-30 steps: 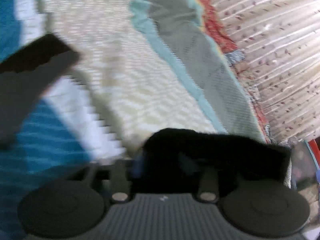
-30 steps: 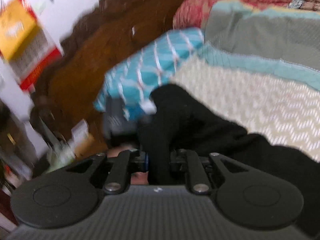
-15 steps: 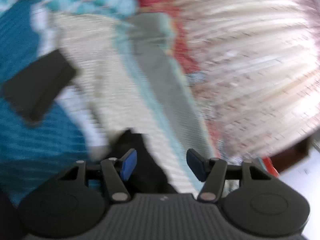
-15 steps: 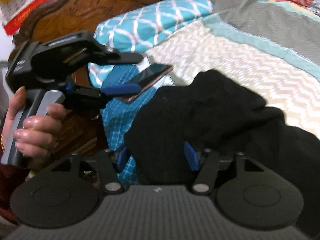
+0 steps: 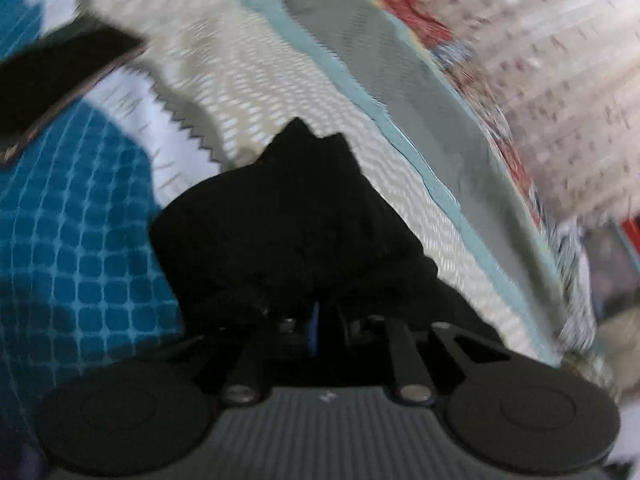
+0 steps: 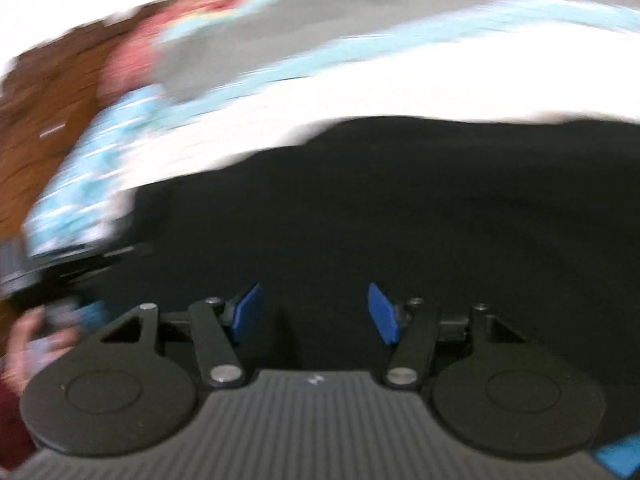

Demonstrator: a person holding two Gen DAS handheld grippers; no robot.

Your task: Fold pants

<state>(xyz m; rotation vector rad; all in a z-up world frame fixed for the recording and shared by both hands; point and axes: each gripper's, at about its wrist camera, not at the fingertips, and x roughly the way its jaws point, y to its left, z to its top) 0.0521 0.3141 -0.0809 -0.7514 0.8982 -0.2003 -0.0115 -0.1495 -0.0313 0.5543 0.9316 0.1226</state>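
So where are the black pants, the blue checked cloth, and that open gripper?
black pants [image 5: 288, 216], left wrist view, bunched middle.
blue checked cloth [image 5: 80, 248], left wrist view, flat part.
right gripper [image 6: 314, 312], right wrist view, between fingertips.

Left gripper [image 5: 320, 320]: matte black linkage arms, silver pivot screws, two round black discs flanking ribbed grey housing with small white mark; thin sliver of blue pad visible. Right gripper [image 6: 314, 314]: same black arms, silver screws, discs, ribbed grey housing; blue rectangular pads [image 6: 246, 312]. Blurred bare-skinned hand [image 6: 28, 344] at left edge, dark red sleeve below.
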